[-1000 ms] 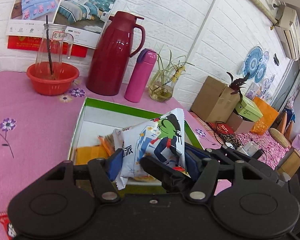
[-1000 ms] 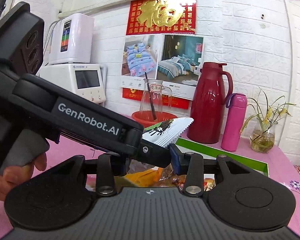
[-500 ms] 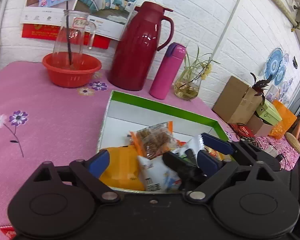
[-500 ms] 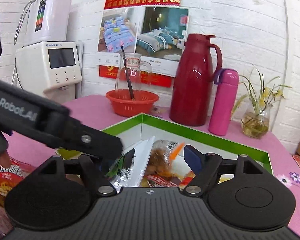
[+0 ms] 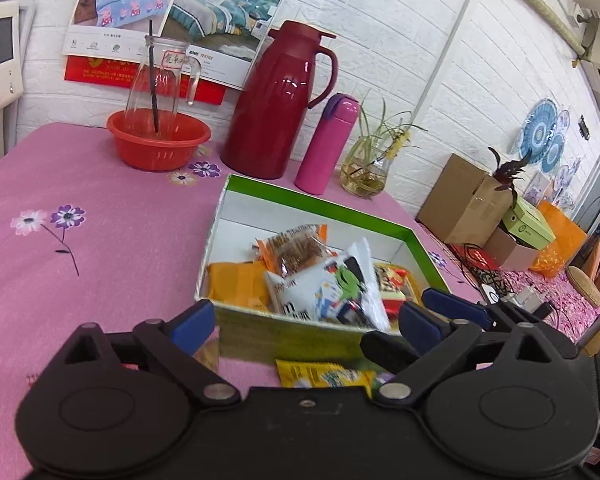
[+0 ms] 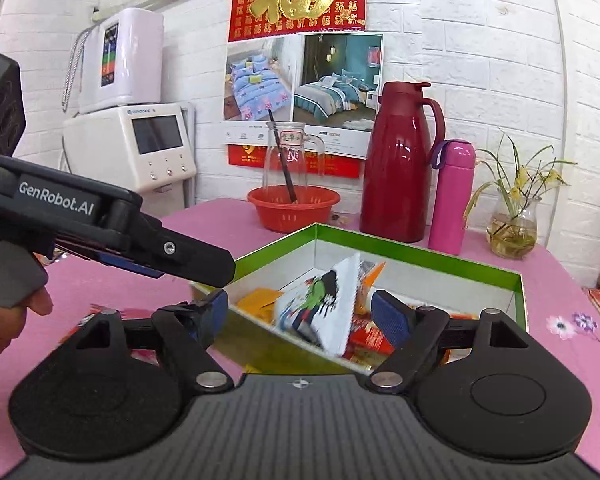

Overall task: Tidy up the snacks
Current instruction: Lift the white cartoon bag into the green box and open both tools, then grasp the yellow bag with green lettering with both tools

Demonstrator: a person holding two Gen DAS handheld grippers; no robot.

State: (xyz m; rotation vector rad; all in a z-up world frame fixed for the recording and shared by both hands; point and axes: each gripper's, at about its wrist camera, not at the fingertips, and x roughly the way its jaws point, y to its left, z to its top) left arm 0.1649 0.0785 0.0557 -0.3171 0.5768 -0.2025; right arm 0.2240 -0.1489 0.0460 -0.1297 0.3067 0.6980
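A green-rimmed white box on the pink tablecloth holds several snack packets. A white packet with a green cartoon figure lies on top of them, near the box's front wall. My left gripper is open and empty, just in front of the box. My right gripper is open and empty at the box's near corner. The left gripper's body reaches in from the left in the right wrist view. A yellow packet lies on the cloth in front of the box.
Behind the box stand a red thermos jug, a pink bottle, a glass vase with a plant and a red bowl holding a glass jug. A white appliance stands at the far left.
The left gripper opened and let the white cartoon packet drop into the box, then pulled back toward the box's front. The right gripper also drew back a little.
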